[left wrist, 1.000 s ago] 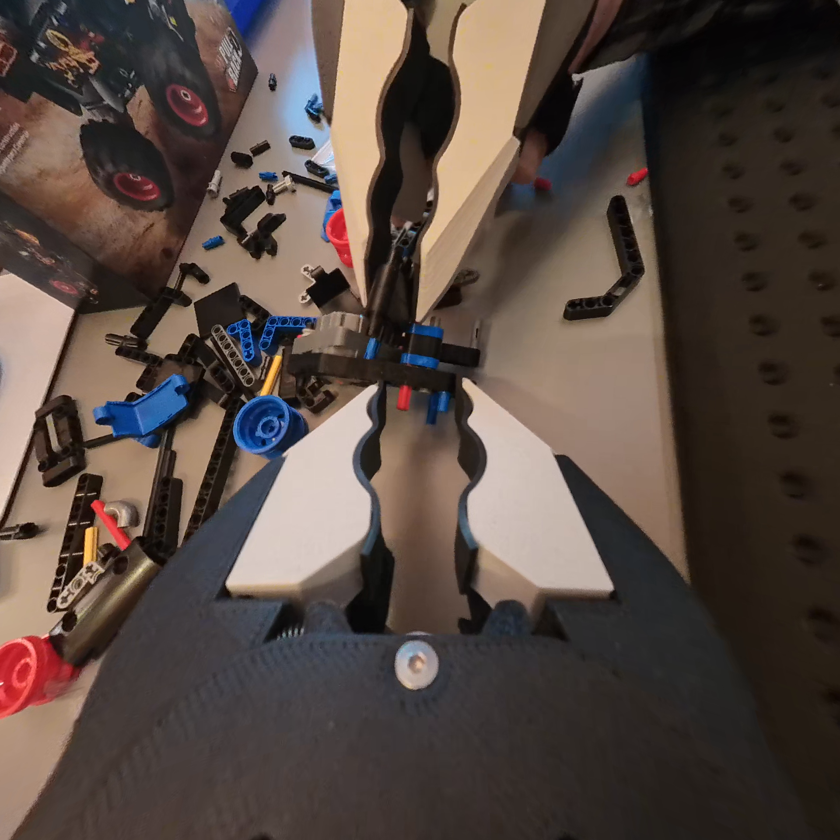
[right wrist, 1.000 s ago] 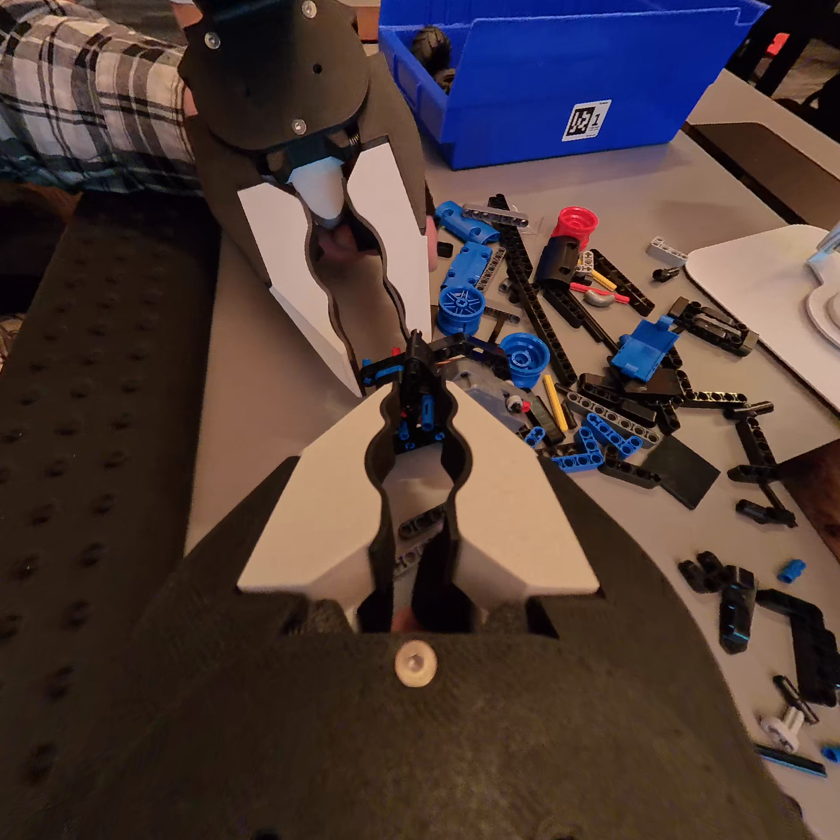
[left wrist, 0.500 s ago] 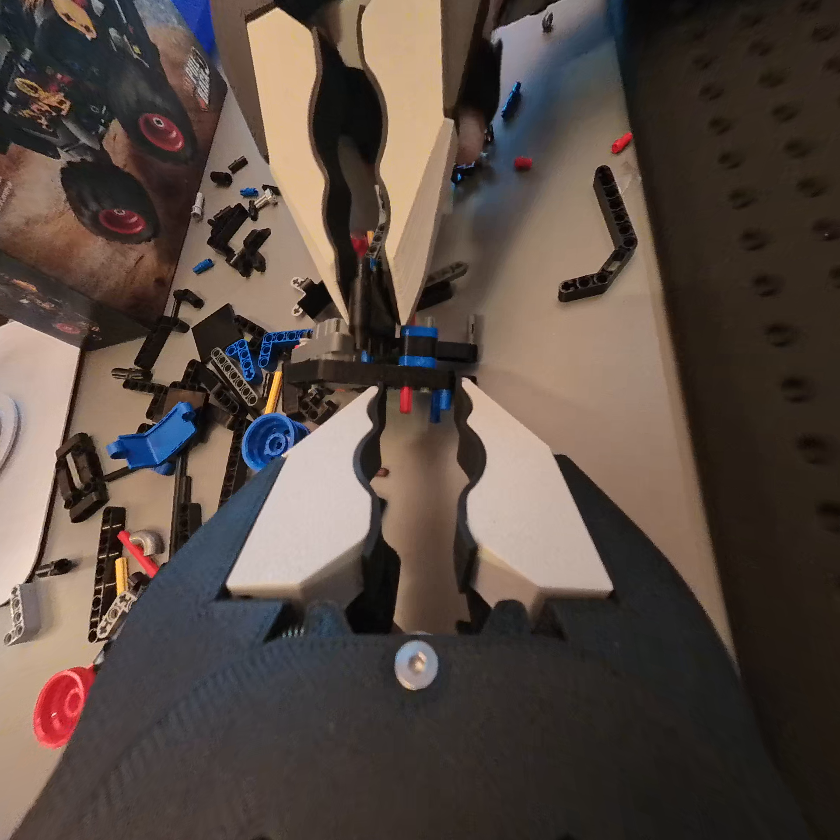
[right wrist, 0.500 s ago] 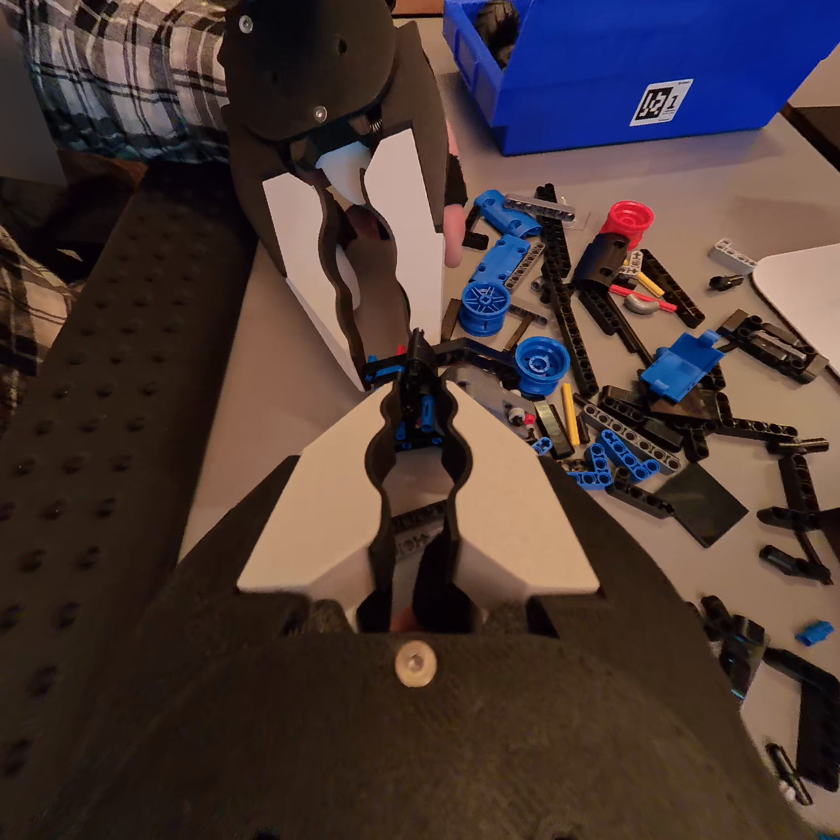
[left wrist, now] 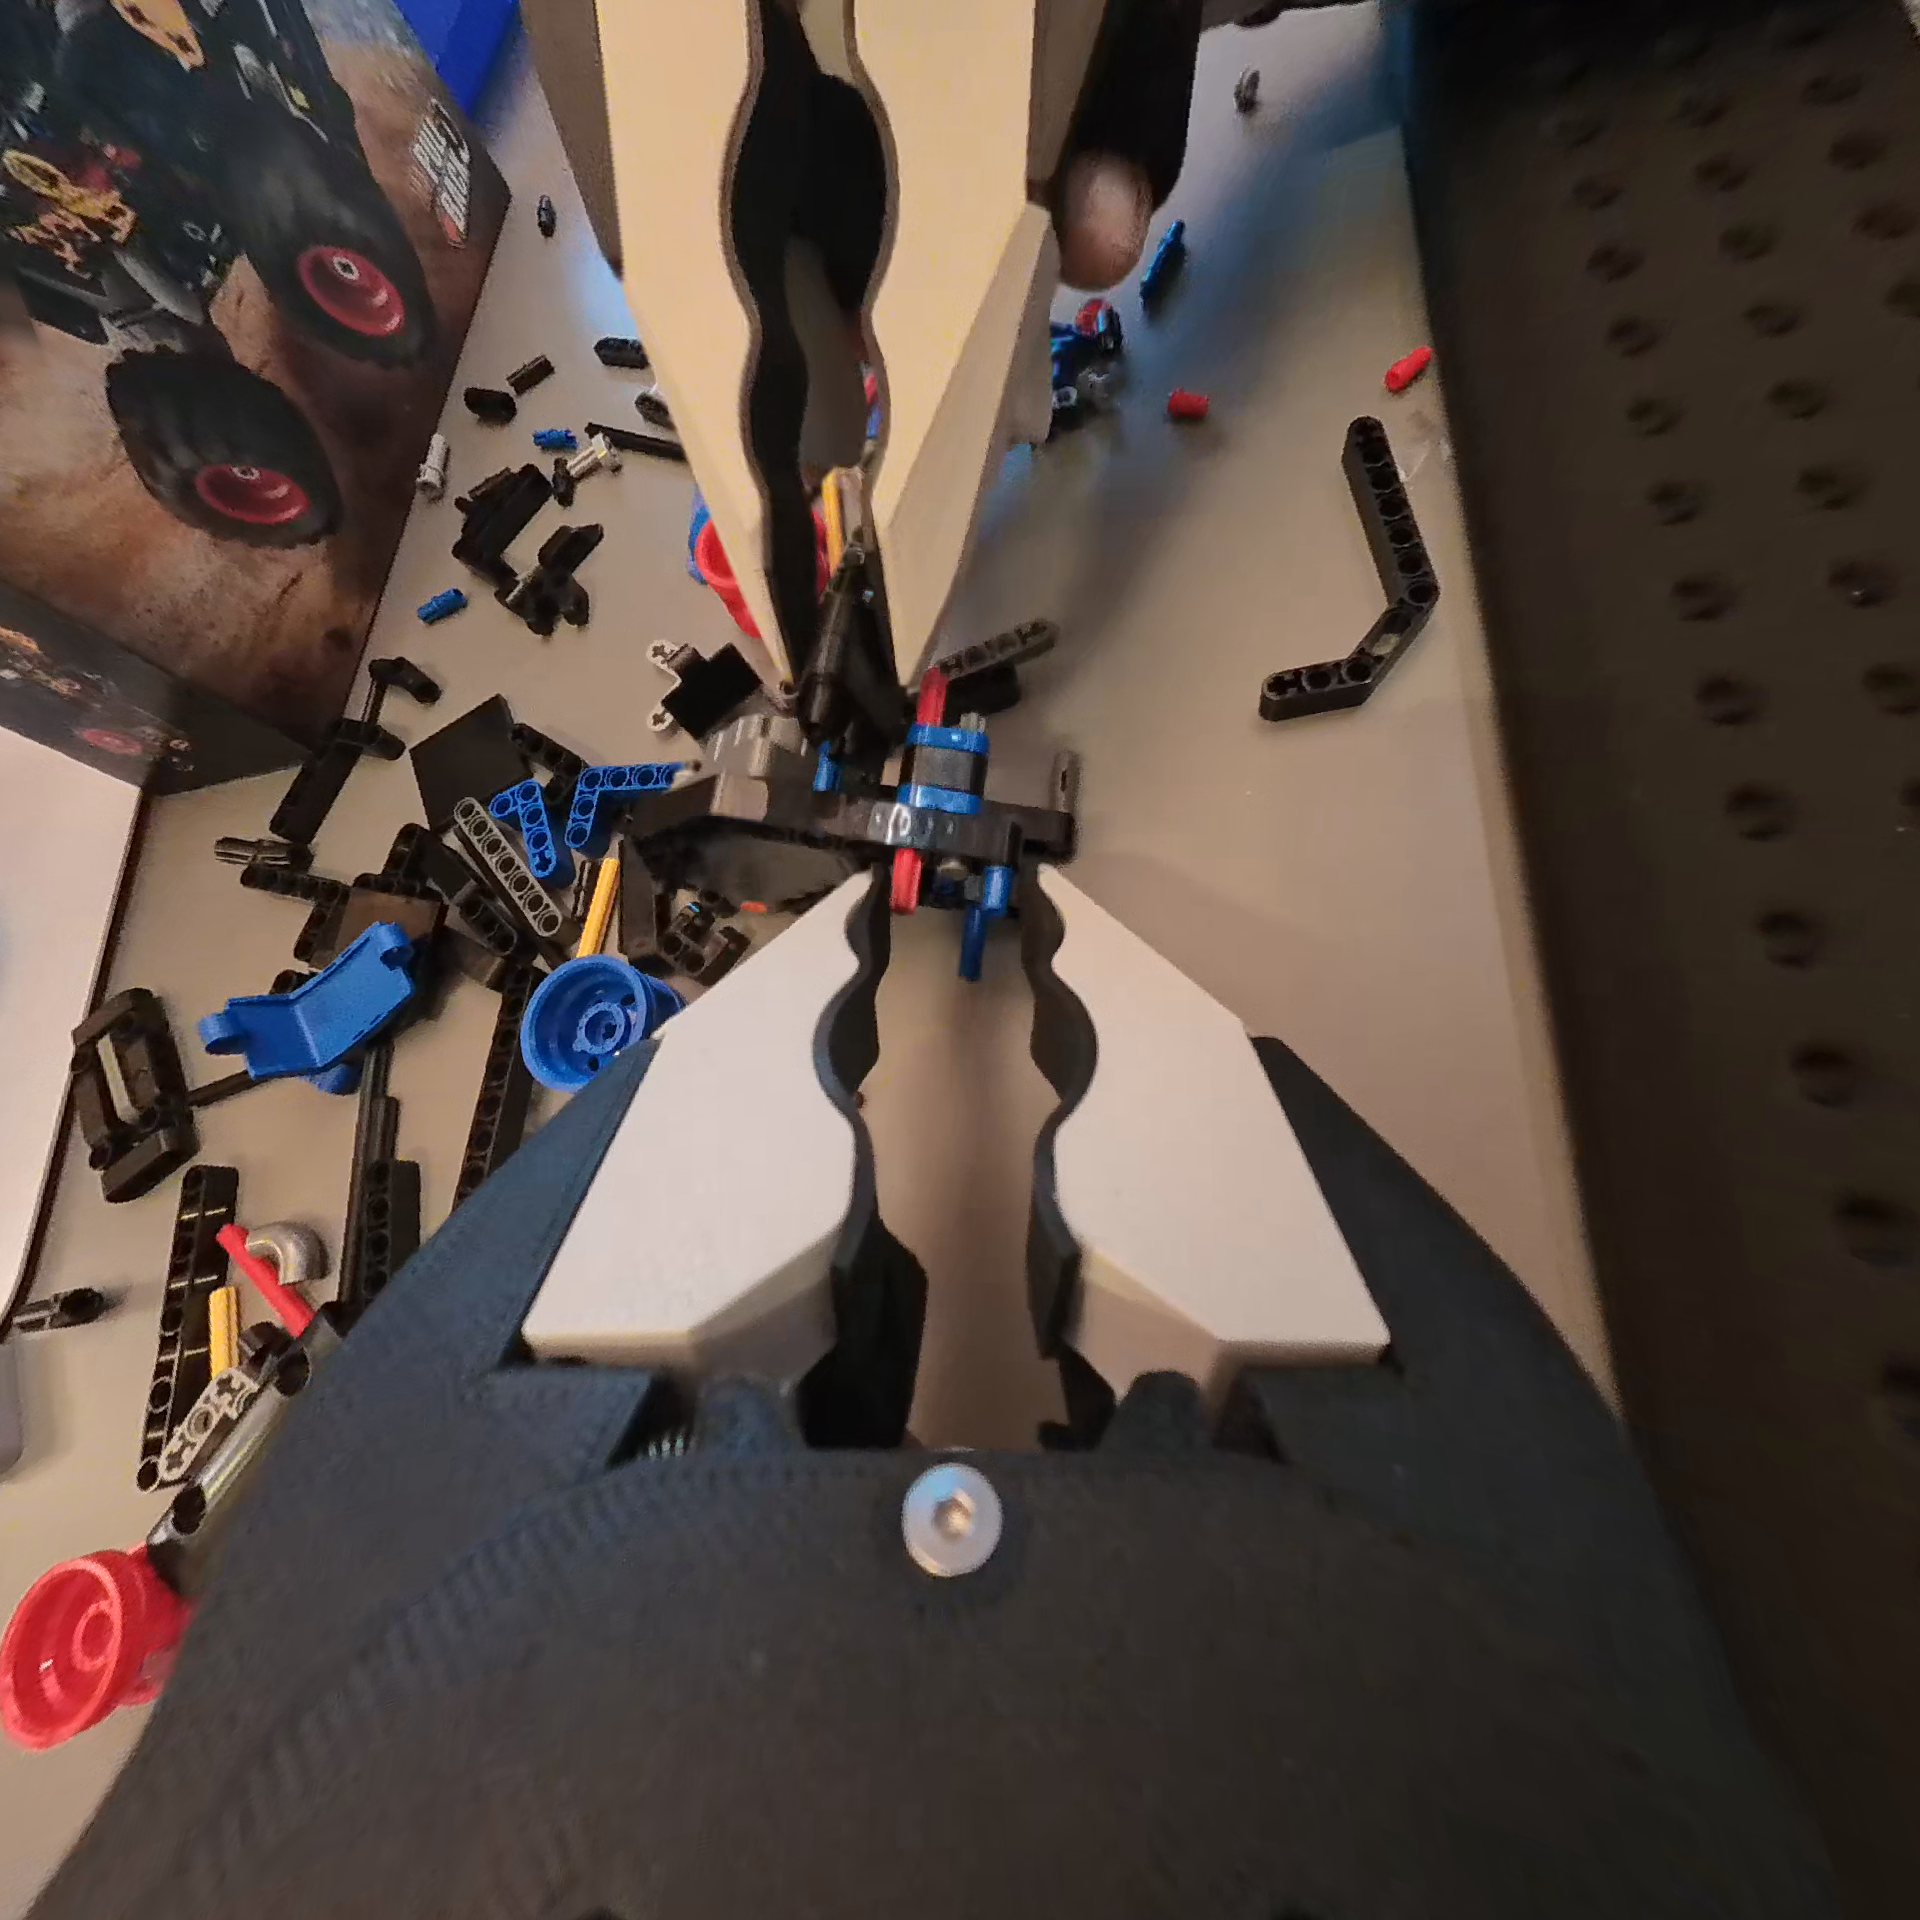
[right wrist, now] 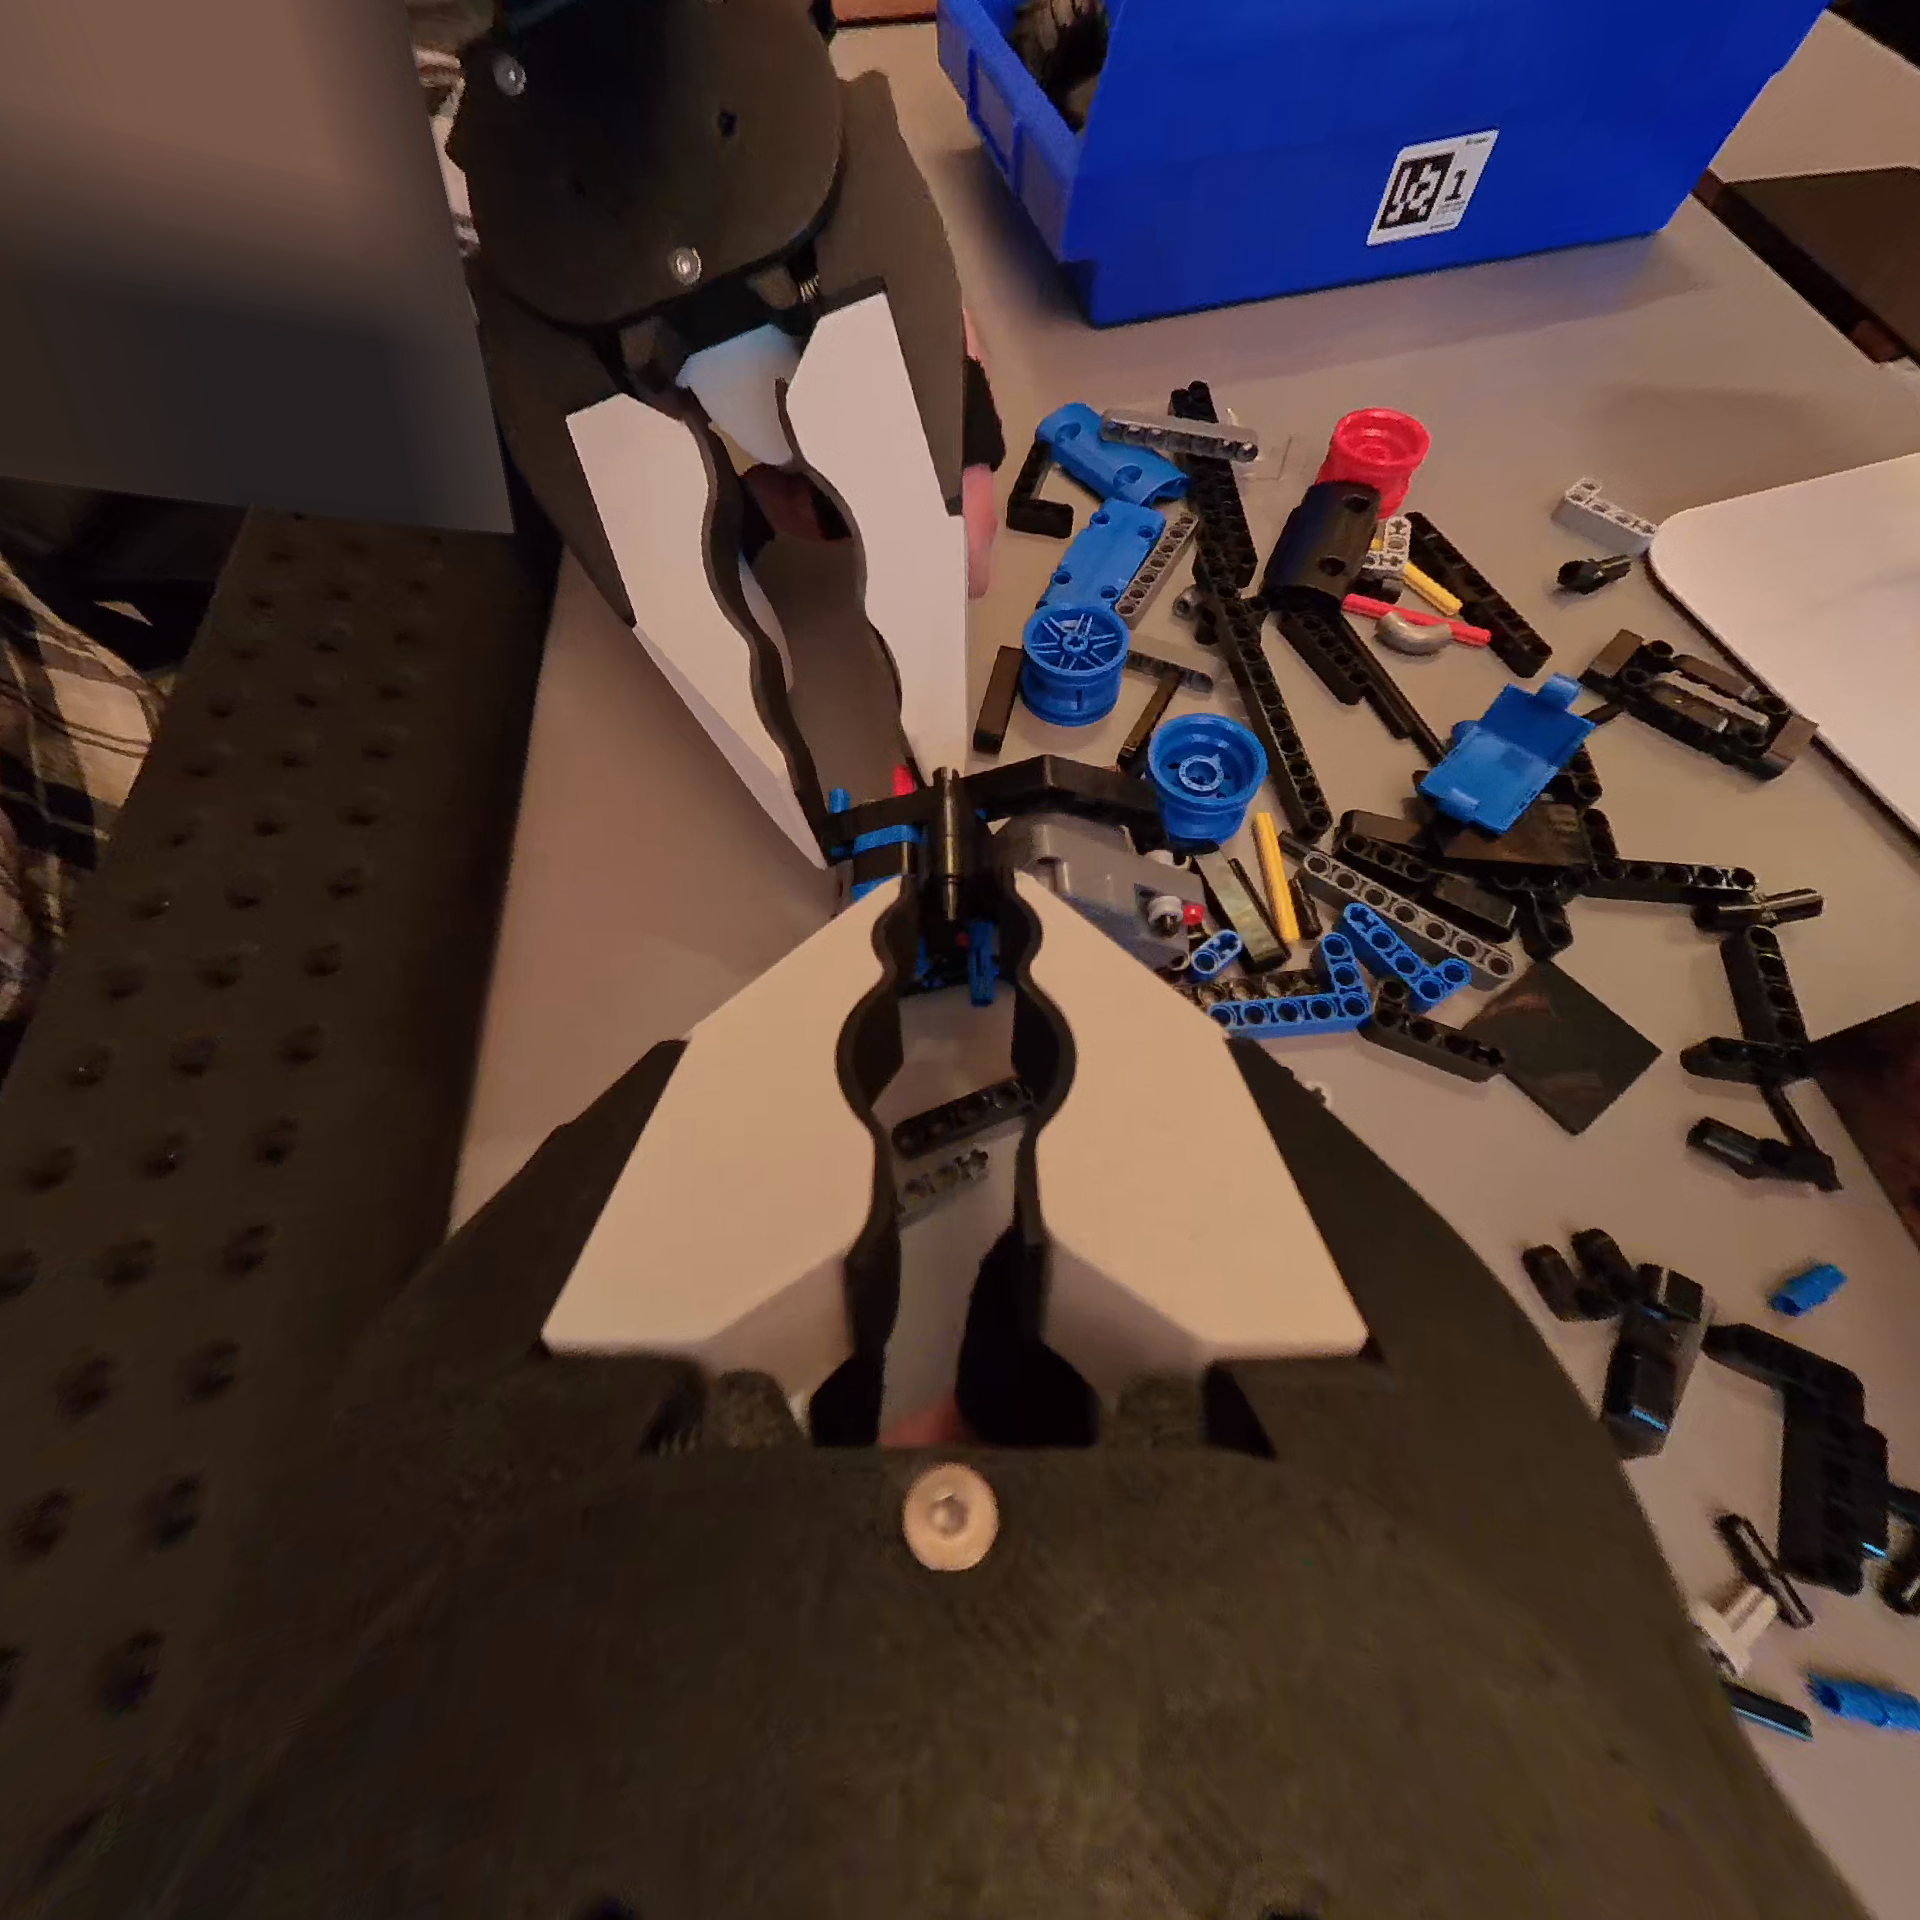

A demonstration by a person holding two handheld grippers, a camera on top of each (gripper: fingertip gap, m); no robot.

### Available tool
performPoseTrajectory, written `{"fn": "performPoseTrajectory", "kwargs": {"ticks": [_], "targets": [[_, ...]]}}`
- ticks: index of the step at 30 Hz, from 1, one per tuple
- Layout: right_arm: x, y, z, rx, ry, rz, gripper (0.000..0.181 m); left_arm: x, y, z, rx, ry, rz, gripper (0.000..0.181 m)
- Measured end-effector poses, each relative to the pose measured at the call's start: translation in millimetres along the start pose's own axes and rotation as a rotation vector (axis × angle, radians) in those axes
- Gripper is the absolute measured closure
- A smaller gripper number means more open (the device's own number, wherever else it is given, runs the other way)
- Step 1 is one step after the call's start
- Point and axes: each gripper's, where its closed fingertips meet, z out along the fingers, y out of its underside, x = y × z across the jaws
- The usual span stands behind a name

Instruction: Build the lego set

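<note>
A small black and blue lego assembly with a grey block on one end is held above the grey table between both grippers. My left gripper grips its black beam at the fingertips; a red pin and a blue pin stick down between the fingers. My right gripper is shut on an upright black piece of the same assembly. In the left wrist view the right gripper comes in from the top. In the right wrist view the left gripper comes in from the upper left.
Loose black, blue and red parts lie across the table, with blue wheels and a red wheel. A blue bin stands behind them. The set's box and a bent black beam lie nearby. A black perforated mat borders the table. Left tips to right tips: about 4 cm.
Both grippers keep their hold on the assembly. They have shifted together a little over the table, and the assembly has tilted slightly.
</note>
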Motion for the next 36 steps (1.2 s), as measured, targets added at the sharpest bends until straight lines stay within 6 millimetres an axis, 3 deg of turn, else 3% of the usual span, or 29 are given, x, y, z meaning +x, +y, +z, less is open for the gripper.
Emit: {"fn": "performPoseTrajectory", "kwargs": {"ticks": [7, 21, 36], "targets": [[1.1, -1.3, 1.9, 0.014, -0.075, 0.144, 0.169, -1.1, 0.4, 0.0, 0.0, -0.009, 0.007, 0.159], [2.2, 0.9, 5.6, -0.254, 0.121, -0.195, 0.17, -2.5, 0.1, 0.8, 0.004, 0.0, -0.001, 0.16], [4.3, 0.7, 7.7, -0.385, 0.109, -0.353, 0.17, -4.1, -0.1, 2.5, -0.031, 0.023, 0.051, 0.162]]}}
